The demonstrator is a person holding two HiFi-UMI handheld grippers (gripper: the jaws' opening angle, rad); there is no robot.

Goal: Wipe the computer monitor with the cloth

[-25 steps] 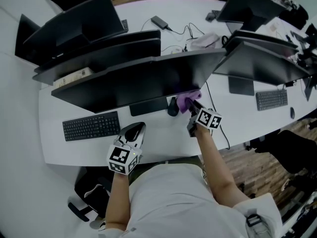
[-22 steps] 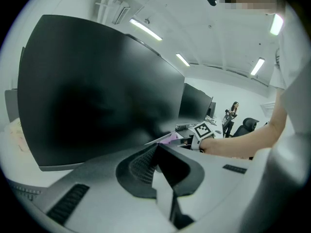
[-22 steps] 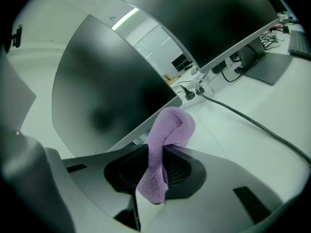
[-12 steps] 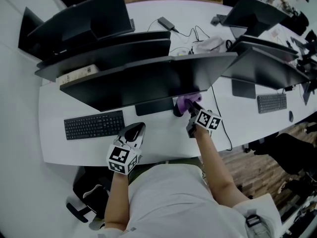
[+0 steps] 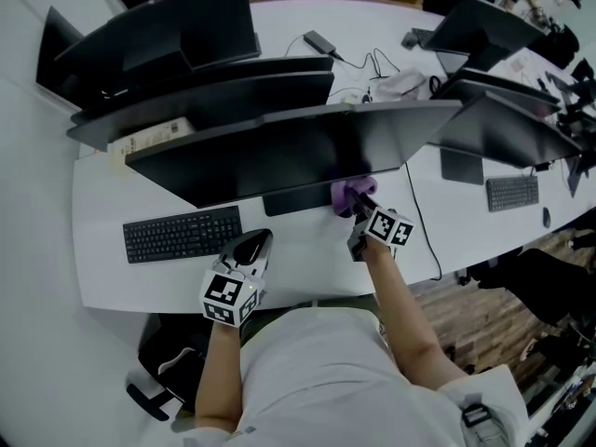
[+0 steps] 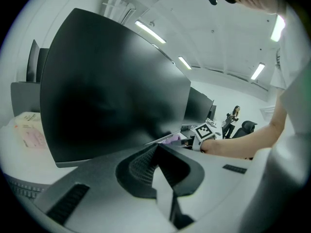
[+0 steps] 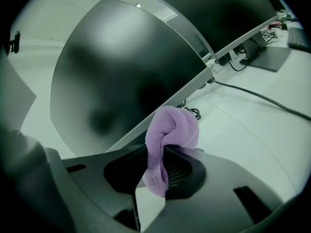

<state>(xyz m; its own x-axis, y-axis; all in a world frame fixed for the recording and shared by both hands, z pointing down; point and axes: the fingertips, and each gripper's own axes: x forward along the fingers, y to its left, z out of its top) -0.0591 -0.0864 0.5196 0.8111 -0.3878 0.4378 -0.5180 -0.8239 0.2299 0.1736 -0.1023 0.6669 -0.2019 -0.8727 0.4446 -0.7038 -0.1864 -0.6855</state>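
Note:
The wide black monitor stands at the middle of the white desk, with its screen facing me. My right gripper is shut on a purple cloth, which presses against the lower edge of the screen, right of the stand. In the right gripper view the folded cloth bulges out from between the jaws, up against the monitor. My left gripper rests low over the desk in front of the monitor, shut with nothing in it. It looks at the dark screen, with the cloth visible to its right.
A black keyboard lies left of my left gripper. A black cable runs across the desk to the right of my right arm. More monitors and a second keyboard stand further right. A person stands far off.
My right gripper has slid the cloth a little leftward along the monitor's lower edge. The left gripper has stayed where it was.

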